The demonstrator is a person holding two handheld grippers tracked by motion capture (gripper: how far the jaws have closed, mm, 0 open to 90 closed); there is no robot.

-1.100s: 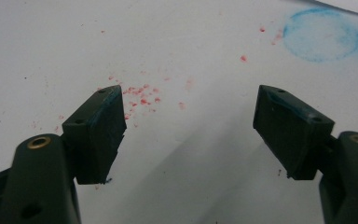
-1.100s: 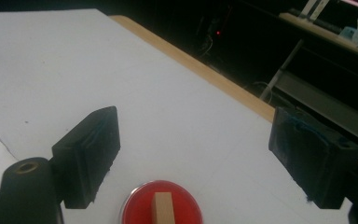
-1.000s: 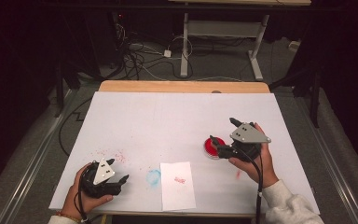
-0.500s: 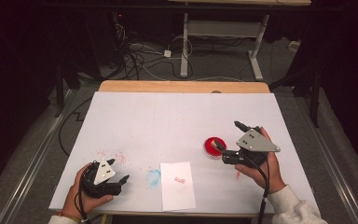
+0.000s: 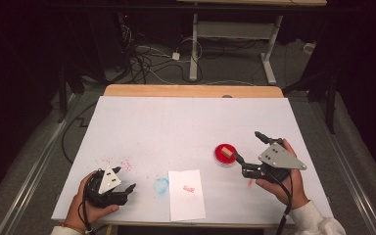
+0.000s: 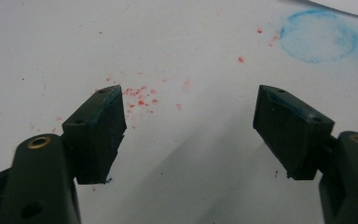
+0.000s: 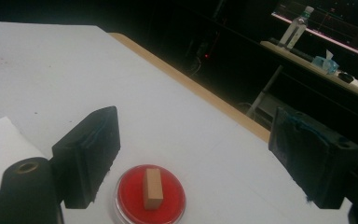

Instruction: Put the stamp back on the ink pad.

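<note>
A round red ink pad [image 5: 221, 157] lies right of the table's middle, with a small wooden stamp block [image 5: 227, 153] standing on it. My right gripper [image 5: 248, 146] sits just right of the pad, open, with nothing between its jaws. In the right gripper view the pad [image 7: 130, 205] and block [image 7: 153, 187] lie low between the spread jaws of that gripper [image 7: 196, 140]. A white paper sheet [image 5: 187, 196] with a faint red stamp mark [image 5: 189, 188] lies near the front edge. My left gripper [image 5: 126, 178] rests at the front left, open and empty [image 6: 189, 107].
A blue ink ring [image 5: 161, 186] [image 6: 319, 37] marks the white table cover [image 5: 176, 122] left of the paper. Red ink specks [image 5: 120, 161] [image 6: 140, 95] are scattered by the left gripper. A wooden table edge [image 5: 191, 90] runs along the back. Cables and desk legs lie on the floor beyond.
My right gripper has drawn back to the right and toward the person, away from the red pad, and the wooden block now shows on it. The left gripper has stayed put.
</note>
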